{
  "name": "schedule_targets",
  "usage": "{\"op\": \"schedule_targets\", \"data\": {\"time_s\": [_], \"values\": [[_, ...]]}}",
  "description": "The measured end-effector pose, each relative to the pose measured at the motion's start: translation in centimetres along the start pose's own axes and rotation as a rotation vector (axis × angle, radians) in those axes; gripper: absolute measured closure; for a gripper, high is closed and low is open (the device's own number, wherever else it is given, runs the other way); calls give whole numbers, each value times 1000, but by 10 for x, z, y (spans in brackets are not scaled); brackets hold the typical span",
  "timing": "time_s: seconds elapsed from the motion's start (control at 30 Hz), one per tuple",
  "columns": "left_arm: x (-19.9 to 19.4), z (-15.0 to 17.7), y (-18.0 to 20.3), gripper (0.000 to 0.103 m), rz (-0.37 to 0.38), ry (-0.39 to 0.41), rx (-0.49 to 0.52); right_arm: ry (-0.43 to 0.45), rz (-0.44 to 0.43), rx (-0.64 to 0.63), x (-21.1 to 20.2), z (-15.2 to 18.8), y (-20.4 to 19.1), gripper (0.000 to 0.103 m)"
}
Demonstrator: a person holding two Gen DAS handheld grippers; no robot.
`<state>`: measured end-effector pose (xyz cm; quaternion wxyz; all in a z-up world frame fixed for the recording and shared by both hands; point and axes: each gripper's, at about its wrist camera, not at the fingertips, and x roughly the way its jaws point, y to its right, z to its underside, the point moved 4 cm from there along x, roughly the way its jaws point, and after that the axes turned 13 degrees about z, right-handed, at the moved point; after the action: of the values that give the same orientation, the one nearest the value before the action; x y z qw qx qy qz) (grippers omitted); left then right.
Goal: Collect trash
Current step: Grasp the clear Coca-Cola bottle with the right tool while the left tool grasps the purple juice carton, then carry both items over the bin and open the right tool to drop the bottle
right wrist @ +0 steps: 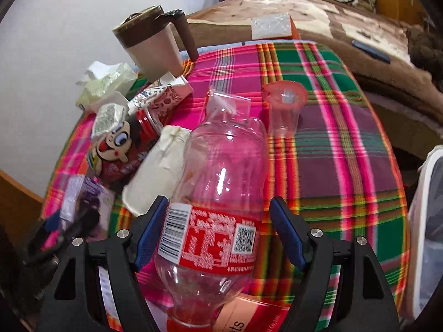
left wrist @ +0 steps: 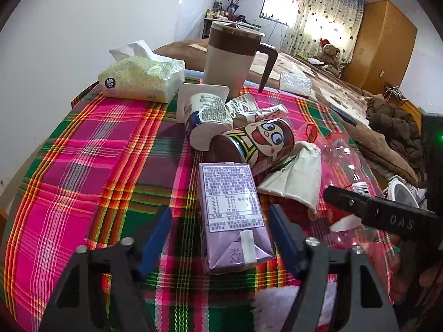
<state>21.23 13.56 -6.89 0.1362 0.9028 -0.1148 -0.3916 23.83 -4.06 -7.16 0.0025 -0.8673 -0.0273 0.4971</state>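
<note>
Left gripper [left wrist: 218, 238]: jaws spread, straddling the purple drink carton [left wrist: 232, 218] lying flat, apparently lined up to pinch its narrow sides. Right gripper [right wrist: 218, 238]: likewise agape around the clear plastic bottle [right wrist: 221, 193], not yet clamped. Beyond both: cartoon can [left wrist: 257, 144], yogurt cup [left wrist: 205, 116], paper cup [left wrist: 299, 179] heaped on the plaid cloth [left wrist: 83, 152].

Open plaid tablecloth [left wrist: 69, 171] is seen on the left side; free passage there up to the tissue pack [left wrist: 141, 80] at far left. Centre is blocked by clutter: purple carton [left wrist: 232, 215] near, cartoon can [left wrist: 257, 144] and yogurt cup [left wrist: 205, 116] behind it, mug [left wrist: 232, 58] far. In the right wrist view, cloth right of the plastic bottle [right wrist: 221, 182] lies open; only the clear cup [right wrist: 285, 108] stands far.
</note>
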Motion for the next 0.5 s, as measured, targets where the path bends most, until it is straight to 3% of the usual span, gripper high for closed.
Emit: {"op": "schedule_targets", "data": {"time_s": [0.17,0.23,0.3,0.5], "values": [[-1,-1,5,49,5,2,11,24,32,-28,-2,2,3,27],[0,-1,7,59,5,-2,22,52,31,-35,-6,3,3,35],[-1,-2,8,64,4,6,23,74,34,-39,-11,3,5,35],[-8,-5,11,65,1,38,22,108,7,-24,-16,3,10,35]]}}
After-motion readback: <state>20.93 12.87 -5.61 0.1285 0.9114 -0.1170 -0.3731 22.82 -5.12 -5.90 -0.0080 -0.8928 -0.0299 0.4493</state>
